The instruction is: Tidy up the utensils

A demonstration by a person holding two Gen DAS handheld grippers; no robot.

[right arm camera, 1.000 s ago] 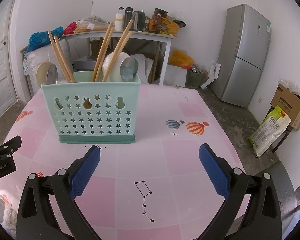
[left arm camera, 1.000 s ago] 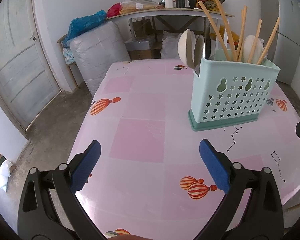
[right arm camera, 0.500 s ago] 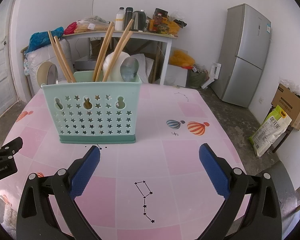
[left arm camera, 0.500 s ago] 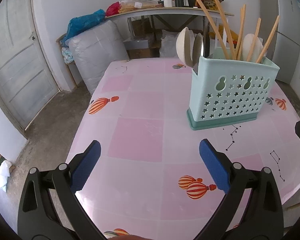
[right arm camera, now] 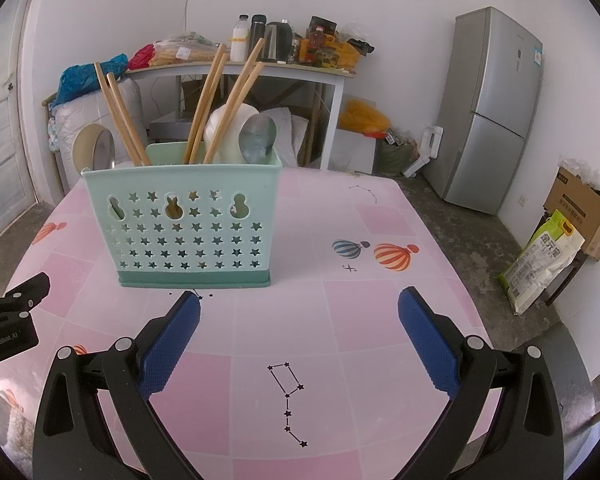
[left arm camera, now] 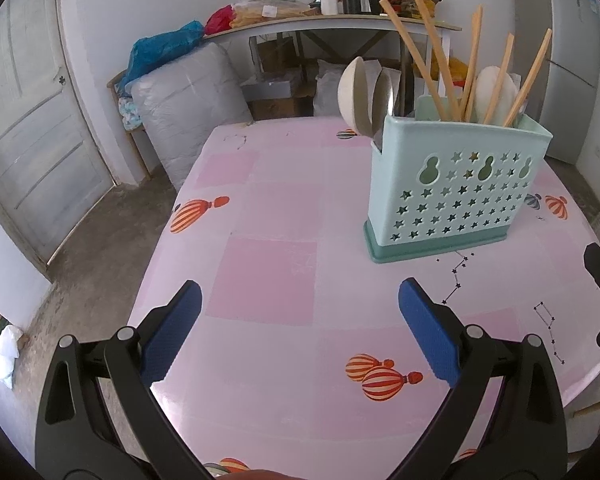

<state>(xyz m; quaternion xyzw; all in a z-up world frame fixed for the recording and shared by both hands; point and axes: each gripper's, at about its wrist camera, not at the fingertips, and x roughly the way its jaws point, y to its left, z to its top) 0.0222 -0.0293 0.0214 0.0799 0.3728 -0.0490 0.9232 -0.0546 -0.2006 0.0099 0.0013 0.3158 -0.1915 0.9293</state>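
A mint-green utensil holder point(left arm camera: 456, 192) with star cut-outs stands upright on the pink table point(left arm camera: 268, 272); it also shows in the right wrist view point(right arm camera: 188, 224). It holds several wooden chopsticks point(right arm camera: 236, 100), a metal spoon point(right arm camera: 258, 136), white spoons point(left arm camera: 494, 92) and a beige spoon point(left arm camera: 354, 96). My left gripper point(left arm camera: 300, 332) is open and empty, low over the table's near left part. My right gripper point(right arm camera: 300, 332) is open and empty, in front and right of the holder.
The table's edges fall off to a concrete floor. A door point(left arm camera: 28, 140) is at the left. A cluttered side table point(right arm camera: 260, 68) stands behind, a grey fridge point(right arm camera: 492, 112) at the right, and a box and bag point(right arm camera: 548, 256) on the floor.
Both views shift only slightly; the left gripper has drifted a little so the holder sits a touch further left in its view. Both grippers stay open and empty.
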